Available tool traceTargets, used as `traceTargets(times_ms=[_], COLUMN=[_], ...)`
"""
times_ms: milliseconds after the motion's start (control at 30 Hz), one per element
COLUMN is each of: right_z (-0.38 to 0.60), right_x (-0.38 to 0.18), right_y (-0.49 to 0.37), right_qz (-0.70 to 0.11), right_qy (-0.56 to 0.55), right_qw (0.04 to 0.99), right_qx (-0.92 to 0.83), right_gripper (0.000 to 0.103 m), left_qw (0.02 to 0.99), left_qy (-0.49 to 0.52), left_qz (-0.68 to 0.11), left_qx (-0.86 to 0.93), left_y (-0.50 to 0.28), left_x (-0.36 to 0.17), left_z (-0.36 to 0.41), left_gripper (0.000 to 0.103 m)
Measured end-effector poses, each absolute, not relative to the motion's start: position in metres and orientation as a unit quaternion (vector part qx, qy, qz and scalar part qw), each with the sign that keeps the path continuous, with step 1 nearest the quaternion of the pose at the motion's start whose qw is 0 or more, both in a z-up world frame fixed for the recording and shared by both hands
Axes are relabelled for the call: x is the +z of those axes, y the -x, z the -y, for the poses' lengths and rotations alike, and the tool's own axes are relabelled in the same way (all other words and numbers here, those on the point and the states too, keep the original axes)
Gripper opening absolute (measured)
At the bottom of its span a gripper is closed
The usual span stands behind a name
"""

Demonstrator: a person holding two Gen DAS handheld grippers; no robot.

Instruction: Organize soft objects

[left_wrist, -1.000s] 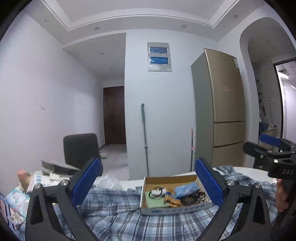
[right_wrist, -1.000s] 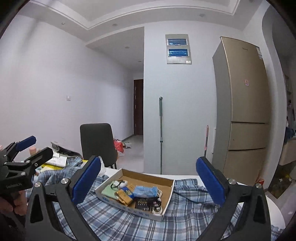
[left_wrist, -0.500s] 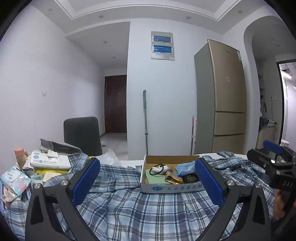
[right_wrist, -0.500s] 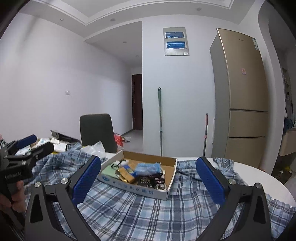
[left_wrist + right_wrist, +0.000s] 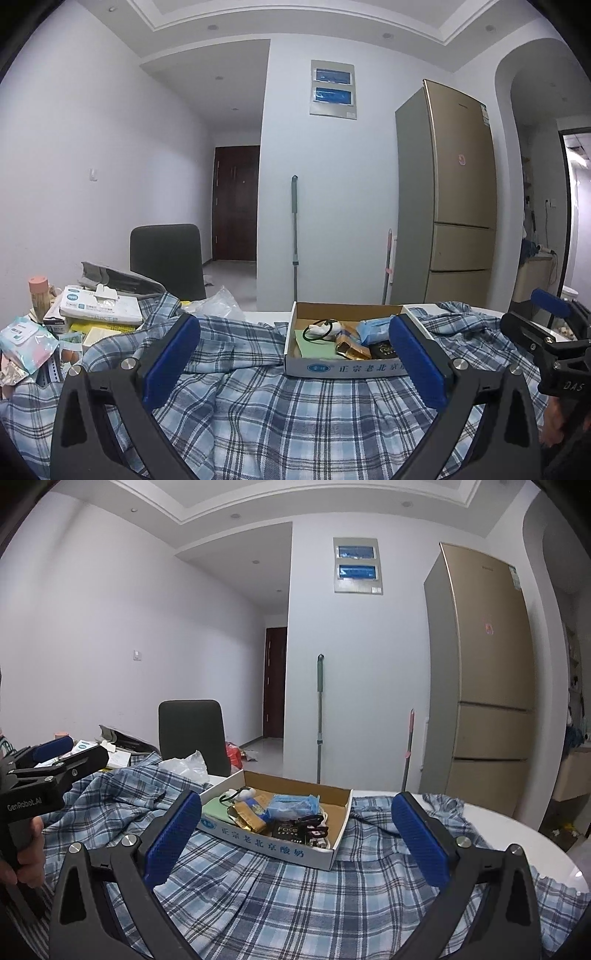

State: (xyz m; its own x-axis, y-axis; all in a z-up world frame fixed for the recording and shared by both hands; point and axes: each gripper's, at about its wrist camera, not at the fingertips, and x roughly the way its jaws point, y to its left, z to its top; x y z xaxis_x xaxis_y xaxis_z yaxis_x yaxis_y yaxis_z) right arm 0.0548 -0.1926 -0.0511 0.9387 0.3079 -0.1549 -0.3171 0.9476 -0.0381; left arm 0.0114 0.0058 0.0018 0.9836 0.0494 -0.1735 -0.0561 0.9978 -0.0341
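Both wrist views look low across the plaid shirt (image 5: 280,413), sharing the cardboard box (image 5: 273,845).

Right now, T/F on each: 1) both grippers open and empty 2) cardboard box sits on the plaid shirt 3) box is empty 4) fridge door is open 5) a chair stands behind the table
1) True: left gripper and right gripper are both open with nothing between the fingers.
2) True: the cardboard box rests on the plaid shirt.
3) False: it holds small items, including a blue packet and a black cable loop.
4) False: the fridge doors are shut.
5) True: a dark chair stands beyond the table.
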Motion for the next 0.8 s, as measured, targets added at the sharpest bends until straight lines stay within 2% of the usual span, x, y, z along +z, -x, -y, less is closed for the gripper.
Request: traceTargets(times_ms=[800], right_z=[0.193], right_x=[-0.048], right_y=[-0.046], right_qz=[-0.055], right_qy=[0.040], right_qw=[0.984], right_qx=[0.166], right_gripper=[0.103], left_qw=[0.998], left_qy=[0.004], left_qz=[-0.060], left_qx=[0.020], left_y=[0.001], left_x=[0.006], left_z=[0.002], left_gripper=[0.103])
